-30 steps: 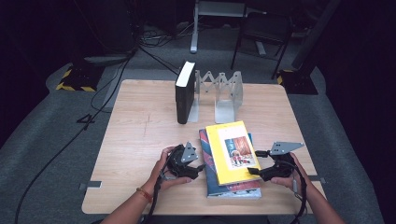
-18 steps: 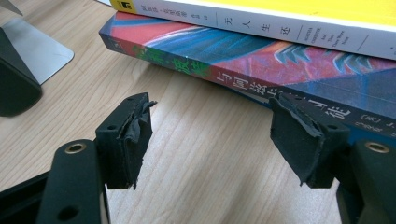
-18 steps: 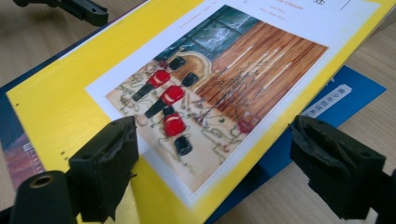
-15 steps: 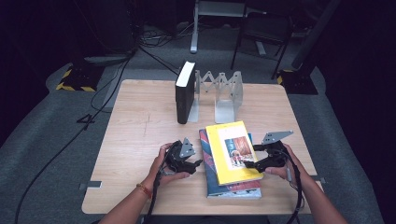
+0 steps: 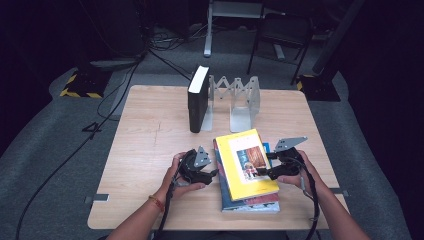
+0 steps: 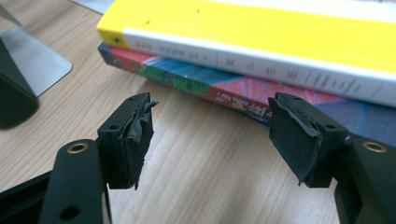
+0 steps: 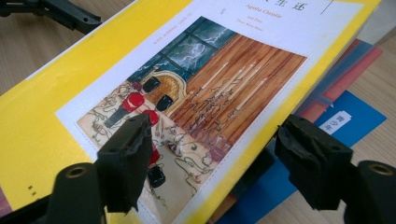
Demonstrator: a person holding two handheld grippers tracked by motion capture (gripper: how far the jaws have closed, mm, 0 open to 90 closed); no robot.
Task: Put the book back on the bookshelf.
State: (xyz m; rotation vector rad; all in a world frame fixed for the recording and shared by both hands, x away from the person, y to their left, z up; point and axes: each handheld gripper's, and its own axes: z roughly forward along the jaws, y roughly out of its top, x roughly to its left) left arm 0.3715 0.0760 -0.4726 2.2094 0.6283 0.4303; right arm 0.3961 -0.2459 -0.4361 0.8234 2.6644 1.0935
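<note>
A yellow book (image 5: 247,162) lies on top of a stack, over a colourful book (image 5: 250,202) and a blue book (image 5: 265,147). My left gripper (image 5: 211,174) rests on the table at the stack's left side, open, its jaws facing the spines of the yellow book (image 6: 261,37) and the colourful book (image 6: 210,86) with nothing between them. My right gripper (image 5: 262,173) reaches in from the right. Its jaws have just been closing and straddle the long edge of the yellow book (image 7: 154,79), one over the cover, one over the blue book (image 7: 345,119). The pads do not press on it.
A black book (image 5: 198,100) stands upright against a grey metal book rack (image 5: 243,97) at the table's far middle. The rack's base plate (image 6: 42,65) lies close to the left gripper. Bare wood surrounds the stack; dark floor with cables lies beyond the table (image 5: 150,140).
My right gripper has moved left onto the yellow book's right edge and its jaws have narrowed. The left hand and the books have stayed put.
</note>
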